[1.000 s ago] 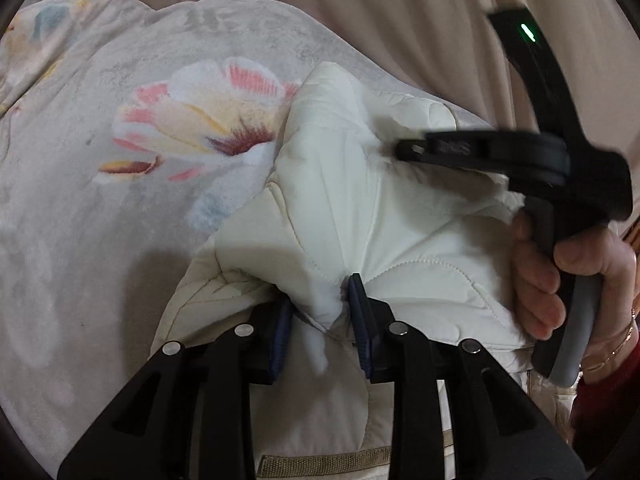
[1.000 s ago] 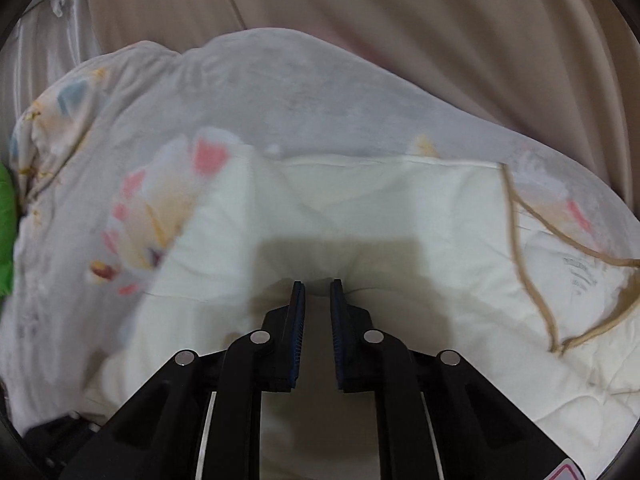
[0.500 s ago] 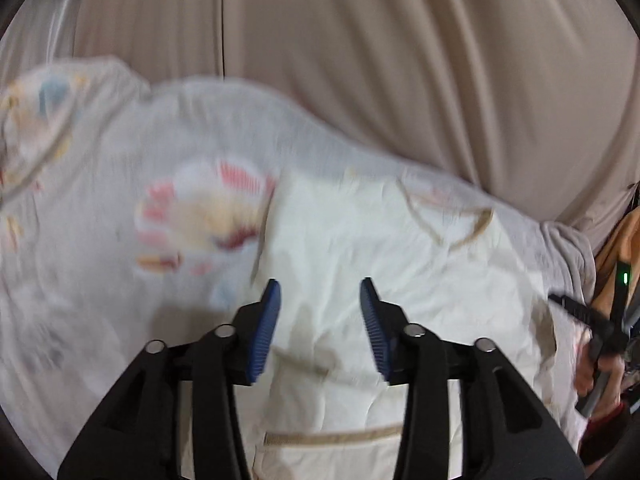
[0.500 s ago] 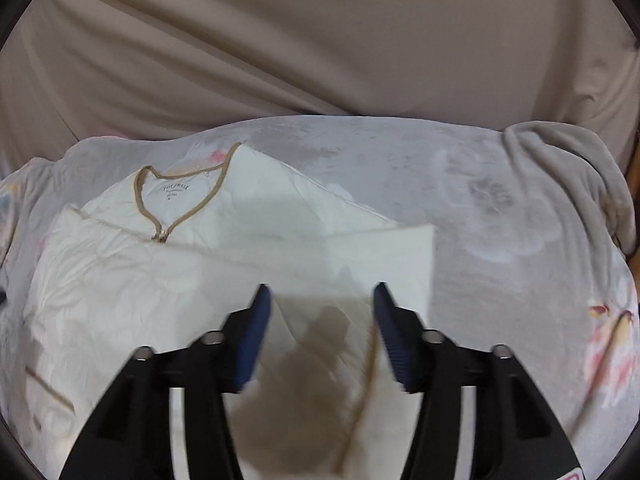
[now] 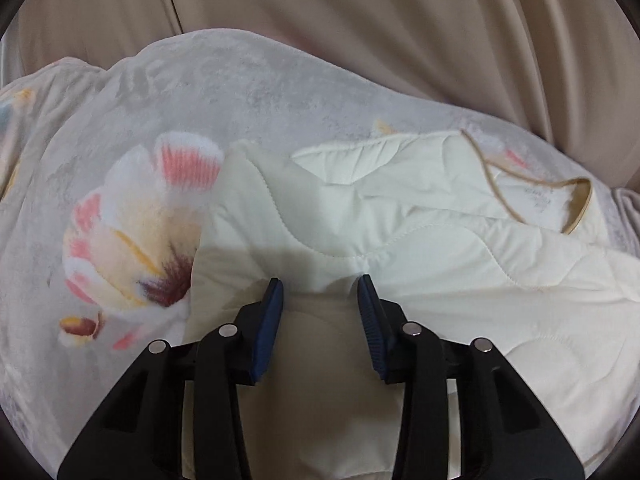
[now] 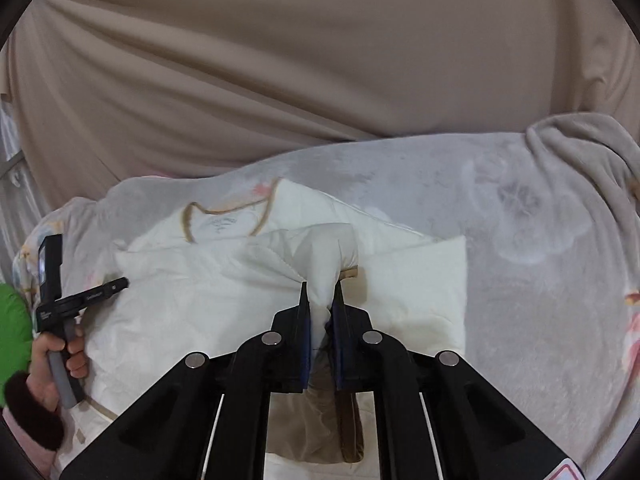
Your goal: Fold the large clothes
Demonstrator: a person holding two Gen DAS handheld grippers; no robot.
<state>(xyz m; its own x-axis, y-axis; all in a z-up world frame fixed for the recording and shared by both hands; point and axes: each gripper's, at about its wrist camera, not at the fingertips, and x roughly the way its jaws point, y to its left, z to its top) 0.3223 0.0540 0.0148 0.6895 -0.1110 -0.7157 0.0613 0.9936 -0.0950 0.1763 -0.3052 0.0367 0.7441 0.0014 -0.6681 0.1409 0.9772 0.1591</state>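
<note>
A cream quilted jacket with tan trim lies on a grey floral blanket, its collar to the far right. My left gripper is open and empty, just above the jacket's left part. In the right wrist view the jacket lies to the left, collar at the back. My right gripper is shut on a bunched fold of the jacket with a tan-edged cuff and lifts it. The left gripper shows there at the far left, held in a hand.
Beige curtain hangs behind the bed. The blanket extends to the right with a rumpled edge. A green object sits at the far left. A large flower print lies left of the jacket.
My left gripper let go of the jacket fold, opened and pulled back. My right gripper opened, swung to the jacket's right side, then shut on a fold and raised it.
</note>
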